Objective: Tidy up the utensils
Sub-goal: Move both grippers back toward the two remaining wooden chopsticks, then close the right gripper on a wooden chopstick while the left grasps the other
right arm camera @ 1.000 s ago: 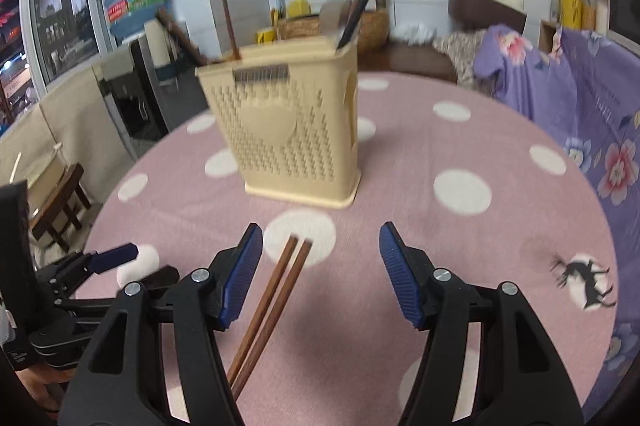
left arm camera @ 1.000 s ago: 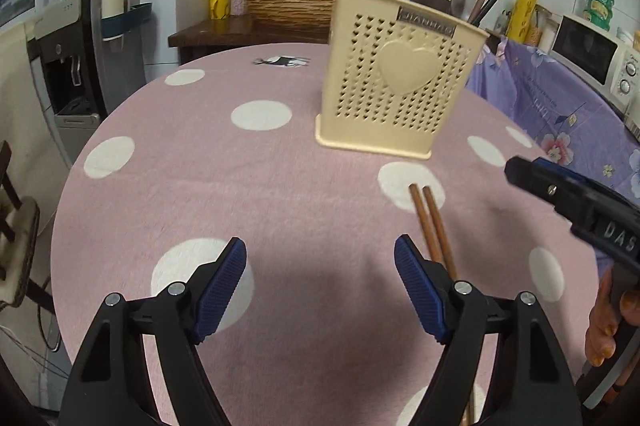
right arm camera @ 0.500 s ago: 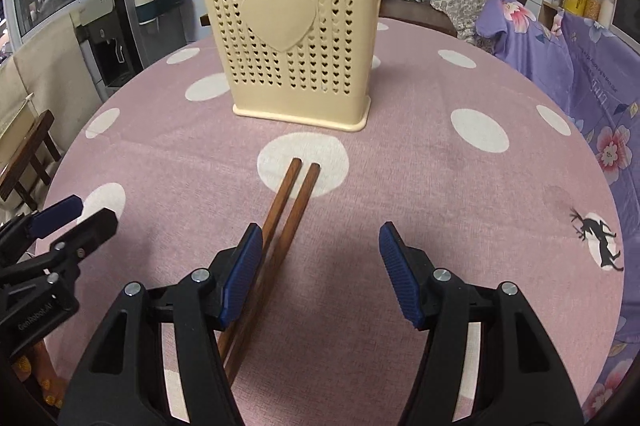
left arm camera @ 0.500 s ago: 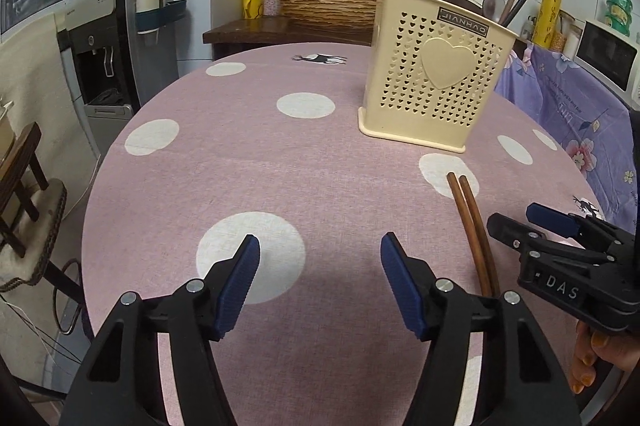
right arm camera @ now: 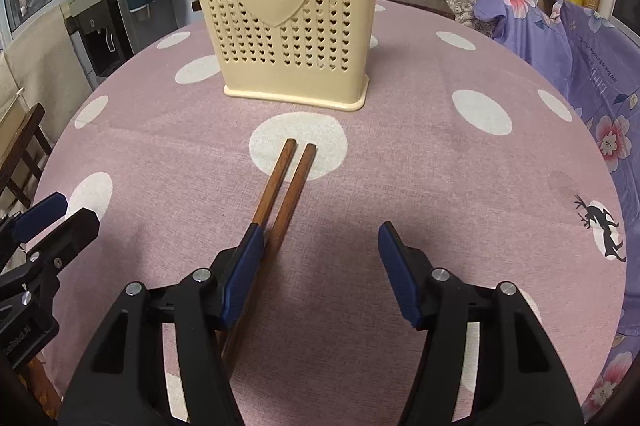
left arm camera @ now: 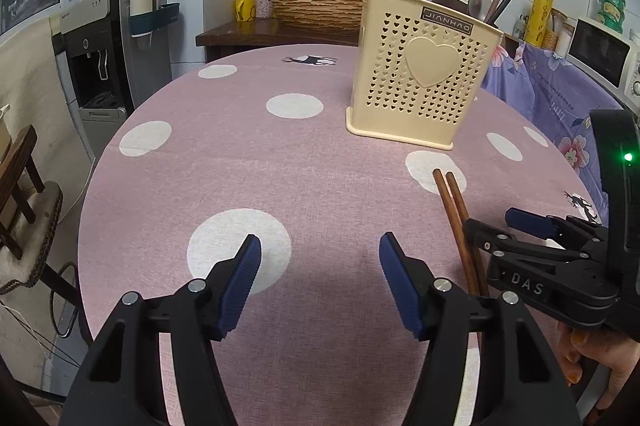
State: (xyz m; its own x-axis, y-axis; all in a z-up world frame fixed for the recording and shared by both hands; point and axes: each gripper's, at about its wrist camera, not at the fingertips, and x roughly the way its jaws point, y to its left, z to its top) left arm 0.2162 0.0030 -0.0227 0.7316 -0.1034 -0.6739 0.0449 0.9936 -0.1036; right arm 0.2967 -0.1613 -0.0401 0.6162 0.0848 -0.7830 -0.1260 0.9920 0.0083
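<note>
Right wrist: hand-held gripper (right arm camera: 320,266) over chopsticks (right arm camera: 286,181).

We see two brown chopsticks (right arm camera: 280,201) lying side by side on the bench, ends near the upright cream holder (right arm camera: 288,21).

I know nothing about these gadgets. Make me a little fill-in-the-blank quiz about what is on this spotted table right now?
1. The pair of brown chopsticks lies flat on the pink tablecloth, its far ends resting on a white ____.
2. The cream utensil holder has a raised ____ shape on its front.
3. The right tongs are ____, with nothing gripped.
4. The left tongs hover over the cloth, and the chopsticks lie to their ____.

Missing words: dot; heart; open; right
</note>
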